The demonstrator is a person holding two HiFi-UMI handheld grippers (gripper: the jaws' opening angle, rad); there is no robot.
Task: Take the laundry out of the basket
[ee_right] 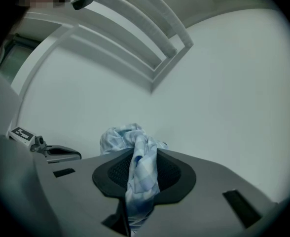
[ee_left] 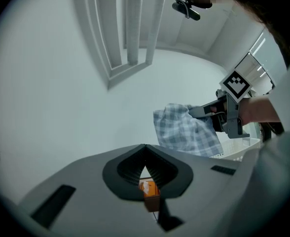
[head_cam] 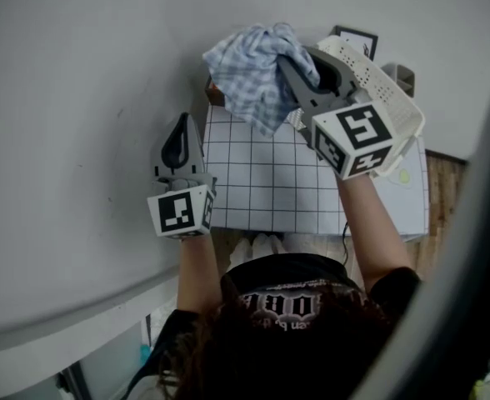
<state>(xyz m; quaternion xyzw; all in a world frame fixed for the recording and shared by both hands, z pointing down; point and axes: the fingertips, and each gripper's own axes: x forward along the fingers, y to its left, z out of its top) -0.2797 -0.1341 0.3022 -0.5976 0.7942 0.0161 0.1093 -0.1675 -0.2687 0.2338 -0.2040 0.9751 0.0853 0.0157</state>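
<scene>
Since the gridded worktop (head_cam: 270, 186) spreads right below you with plenty of bare squares, you have your landing place; aim for its middle, not the far edge. The white laundry basket (head_cam: 391, 98) sits tipped at about 1 o'clock from the worktop's centre, behind your right wrist. Whether more lies inside it cannot be told from here. The blue-and-white checked cloth (head_cam: 249, 73) is out of it, bunched in the air over the worktop's far edge at about 12 o'clock, one tail hanging toward the grid. Your right tongs (head_cam: 299, 69) are pinched nearly closed on a thick twist of that cloth, which fills the space between the pads. I judge that grip sound, so don't loosen until the tail touches the grid. Bring the bundle toward 6 o'clock, lower it, then release so it settles in a heap. Your left tongs (head_cam: 181, 130) hover at 9 o'clock beside the worktop's left edge, tips together on nothing; they could catch the tail if it swings. Mind the small orange thing (ee_left: 148, 187) near the far left corner, about 11 o'clock, and lay the cloth apart from it.
</scene>
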